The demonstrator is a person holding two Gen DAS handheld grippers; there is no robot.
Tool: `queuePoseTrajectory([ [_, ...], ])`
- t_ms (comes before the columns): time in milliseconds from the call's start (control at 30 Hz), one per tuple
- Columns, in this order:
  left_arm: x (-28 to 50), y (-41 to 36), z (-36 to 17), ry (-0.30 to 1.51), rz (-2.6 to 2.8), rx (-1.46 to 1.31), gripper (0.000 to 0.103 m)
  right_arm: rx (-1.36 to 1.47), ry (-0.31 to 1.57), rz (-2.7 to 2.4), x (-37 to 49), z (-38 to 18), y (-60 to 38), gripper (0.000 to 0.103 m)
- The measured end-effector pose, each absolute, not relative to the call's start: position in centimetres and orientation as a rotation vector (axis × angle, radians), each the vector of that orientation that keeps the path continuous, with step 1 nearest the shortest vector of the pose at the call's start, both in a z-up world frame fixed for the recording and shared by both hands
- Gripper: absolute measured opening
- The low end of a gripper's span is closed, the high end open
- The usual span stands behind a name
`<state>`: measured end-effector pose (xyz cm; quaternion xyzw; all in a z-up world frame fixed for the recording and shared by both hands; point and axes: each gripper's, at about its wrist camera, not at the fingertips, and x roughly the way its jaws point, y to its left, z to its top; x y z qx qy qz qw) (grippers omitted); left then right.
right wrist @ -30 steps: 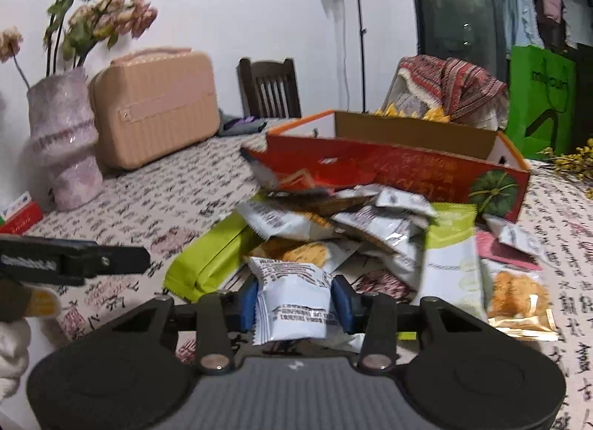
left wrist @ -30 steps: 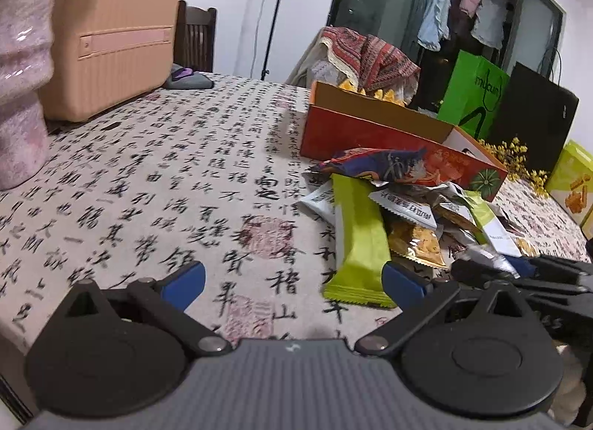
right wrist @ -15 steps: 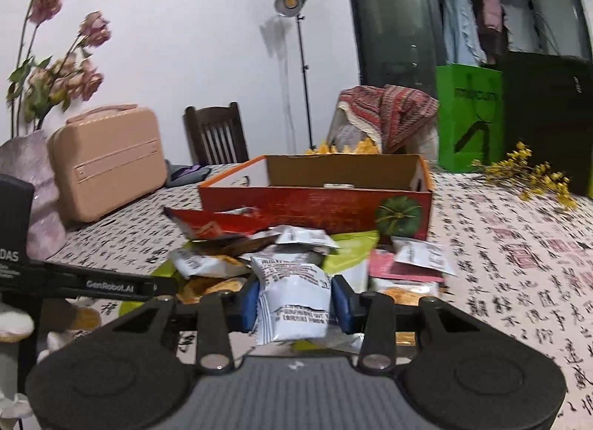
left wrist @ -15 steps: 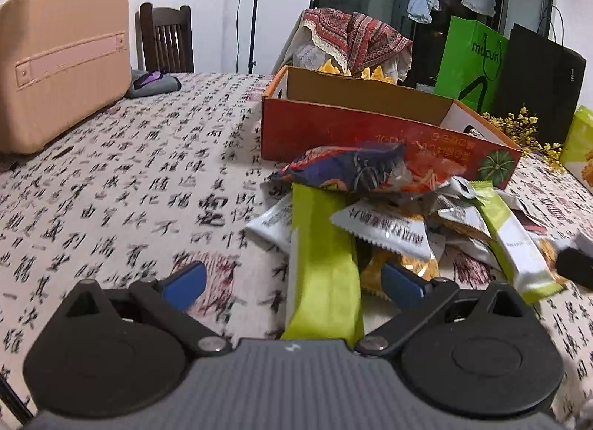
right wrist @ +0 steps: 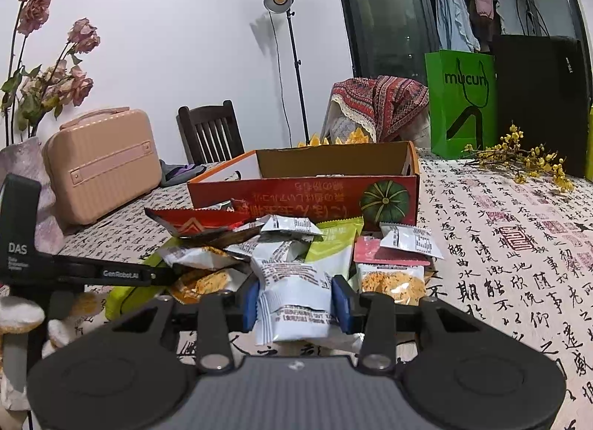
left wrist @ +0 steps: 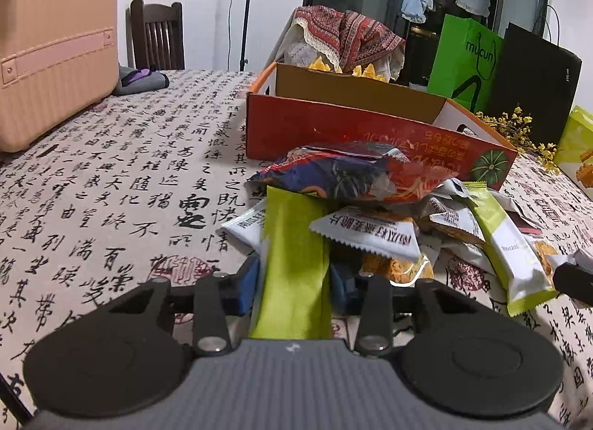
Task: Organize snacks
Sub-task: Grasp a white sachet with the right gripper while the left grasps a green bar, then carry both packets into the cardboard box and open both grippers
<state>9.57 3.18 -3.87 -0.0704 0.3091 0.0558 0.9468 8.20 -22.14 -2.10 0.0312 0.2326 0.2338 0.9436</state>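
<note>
A pile of snack packets (left wrist: 389,215) lies on the table in front of an open red and orange cardboard box (left wrist: 344,126). My left gripper (left wrist: 294,283) is shut on a long green snack bar (left wrist: 292,267) at the pile's near left edge. My right gripper (right wrist: 296,304) is shut on a white snack packet (right wrist: 292,300) and holds it in front of the pile (right wrist: 296,245). The box (right wrist: 307,193) stands behind the pile. The left gripper's body (right wrist: 74,270) shows at the left of the right wrist view.
A pink case (left wrist: 52,59), a dark chair (left wrist: 157,37) and a grey pouch (left wrist: 141,80) are at the far left. A vase of dried roses (right wrist: 33,170) stands left. Green (right wrist: 461,104) and black bags and yellow flowers (right wrist: 519,159) are at the far right.
My left gripper moved right onto the green bar and closed on it. My right gripper, still holding the white packet, rose and swung right.
</note>
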Motion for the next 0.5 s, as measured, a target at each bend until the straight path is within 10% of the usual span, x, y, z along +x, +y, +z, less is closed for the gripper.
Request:
queuePoseTrajectory([
  [500,5.8,5.2,-1.3,0.545,0.164,-0.159,0.040,0.063,0.450,0.461,7.2,-1.2,-22.4,0.040],
])
